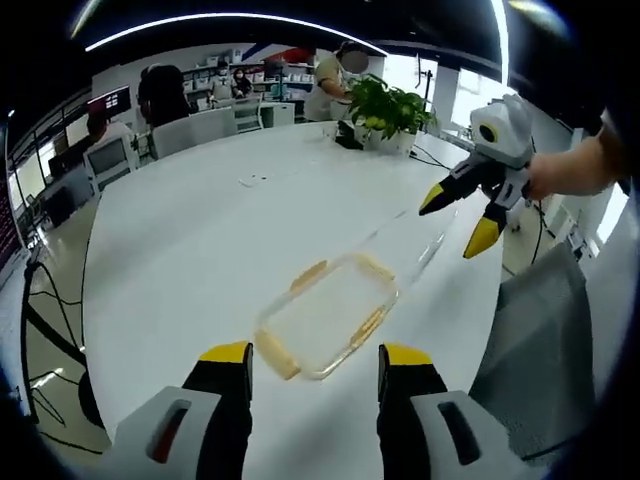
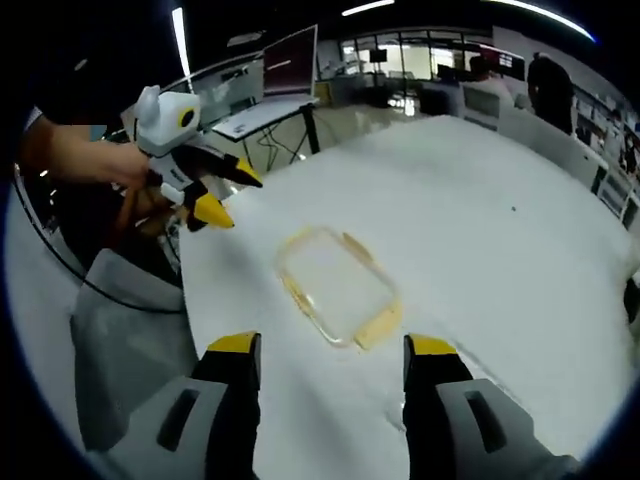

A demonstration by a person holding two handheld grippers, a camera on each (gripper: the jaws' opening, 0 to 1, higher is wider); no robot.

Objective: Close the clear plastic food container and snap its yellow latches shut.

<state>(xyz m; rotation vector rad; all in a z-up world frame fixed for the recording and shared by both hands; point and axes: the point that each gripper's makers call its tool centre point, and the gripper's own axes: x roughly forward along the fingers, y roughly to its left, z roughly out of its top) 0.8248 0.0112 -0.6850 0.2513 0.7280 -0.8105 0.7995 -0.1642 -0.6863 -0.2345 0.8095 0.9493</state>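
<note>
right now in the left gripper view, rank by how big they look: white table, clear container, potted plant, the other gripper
1. white table
2. clear container
3. and 4. potted plant and right gripper: look alike, and the plant stands farther off, so unranked.

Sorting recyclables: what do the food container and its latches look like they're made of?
Container: seemingly clear, glossy plastic, since the white table shows through it. Latches: opaque yellow, probably matte plastic; too blurred to be sure.

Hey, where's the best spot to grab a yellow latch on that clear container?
Probably the yellow latch at the container end nearest the right gripper: it flares outward, flat on the table, so come in low from that end, jaws astride its outer edge.
</note>
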